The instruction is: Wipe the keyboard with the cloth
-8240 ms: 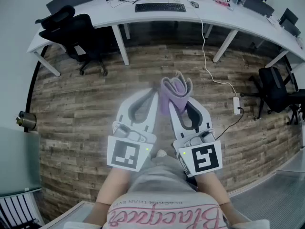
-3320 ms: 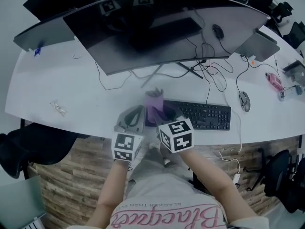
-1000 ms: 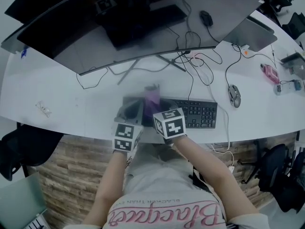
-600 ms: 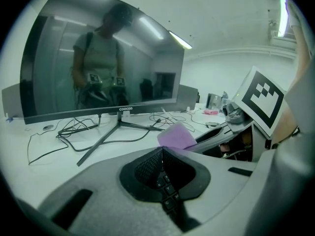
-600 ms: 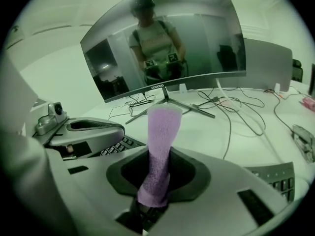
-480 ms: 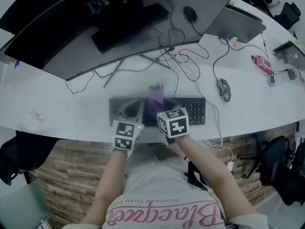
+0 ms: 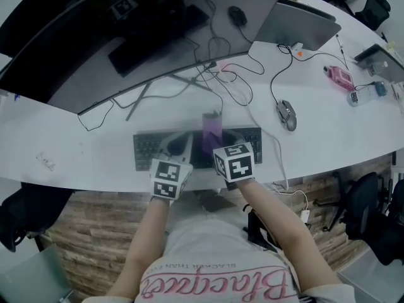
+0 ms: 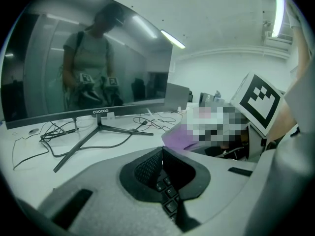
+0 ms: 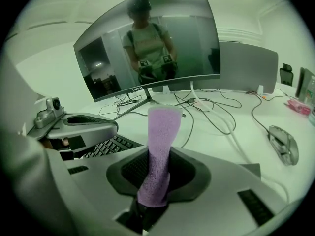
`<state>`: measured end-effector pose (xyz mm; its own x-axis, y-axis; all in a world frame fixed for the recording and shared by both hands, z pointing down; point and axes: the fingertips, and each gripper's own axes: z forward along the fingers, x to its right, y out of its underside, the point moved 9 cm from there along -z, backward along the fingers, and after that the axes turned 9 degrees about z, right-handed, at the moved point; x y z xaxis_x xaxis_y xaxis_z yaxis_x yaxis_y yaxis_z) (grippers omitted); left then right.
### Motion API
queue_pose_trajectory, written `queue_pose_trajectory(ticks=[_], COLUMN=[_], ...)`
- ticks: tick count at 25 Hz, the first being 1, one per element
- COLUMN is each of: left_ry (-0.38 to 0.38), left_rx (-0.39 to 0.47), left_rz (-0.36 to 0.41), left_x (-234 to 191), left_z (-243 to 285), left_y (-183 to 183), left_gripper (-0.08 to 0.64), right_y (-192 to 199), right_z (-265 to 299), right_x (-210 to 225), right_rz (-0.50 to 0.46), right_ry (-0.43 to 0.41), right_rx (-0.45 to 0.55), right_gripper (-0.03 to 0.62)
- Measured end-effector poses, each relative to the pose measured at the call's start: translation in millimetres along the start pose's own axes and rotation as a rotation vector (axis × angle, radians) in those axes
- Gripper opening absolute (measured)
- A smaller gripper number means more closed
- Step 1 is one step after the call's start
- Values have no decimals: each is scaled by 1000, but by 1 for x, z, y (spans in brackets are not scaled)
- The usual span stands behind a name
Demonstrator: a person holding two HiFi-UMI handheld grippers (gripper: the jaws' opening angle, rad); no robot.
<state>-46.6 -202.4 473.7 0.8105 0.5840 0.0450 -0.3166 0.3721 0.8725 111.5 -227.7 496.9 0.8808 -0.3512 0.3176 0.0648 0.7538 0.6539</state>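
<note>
A black keyboard (image 7: 148, 150) lies near the front edge of the white desk (image 7: 76, 144). Both grippers hover over its middle. My right gripper (image 7: 218, 139) is shut on a purple cloth (image 7: 211, 126), which stands up from the jaws as a folded strip (image 9: 160, 141). Just left of it, my left gripper (image 7: 177, 145) is shut with nothing between its jaws. In the left gripper view, keyboard keys (image 8: 168, 196) show right under the closed tips (image 8: 161, 150), and the cloth (image 8: 178, 137) sits to the right. In the right gripper view, the left gripper (image 9: 83, 124) hangs over the keyboard (image 9: 109, 146).
A wide curved monitor (image 7: 113, 43) on a splayed stand (image 7: 161, 84) fills the desk behind the keyboard, with loose cables (image 7: 233, 81) trailing from it. A mouse (image 7: 285, 114) lies to the right, a laptop (image 7: 293, 24) and a pink item (image 7: 338, 76) farther off.
Over the last second both grippers, with the cloth, have shifted from the keyboard's left part to over its middle. Earlier, I crossed the room to this desk.
</note>
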Motion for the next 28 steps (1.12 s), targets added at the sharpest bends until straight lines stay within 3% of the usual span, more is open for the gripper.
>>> queue_pose_trajectory(ticks=[22, 28], left_ry=[62, 88], left_rx=[1, 4], left_rz=[32, 43], left_x=[54, 66], left_z=[42, 50], left_y=[-24, -28], left_gripper=[5, 5], right_y=[4, 5], right_z=[-50, -64], right_x=[95, 118], right_rz=[39, 60], right_ry=[125, 204], right_rx=[29, 31], right_gripper=[89, 89])
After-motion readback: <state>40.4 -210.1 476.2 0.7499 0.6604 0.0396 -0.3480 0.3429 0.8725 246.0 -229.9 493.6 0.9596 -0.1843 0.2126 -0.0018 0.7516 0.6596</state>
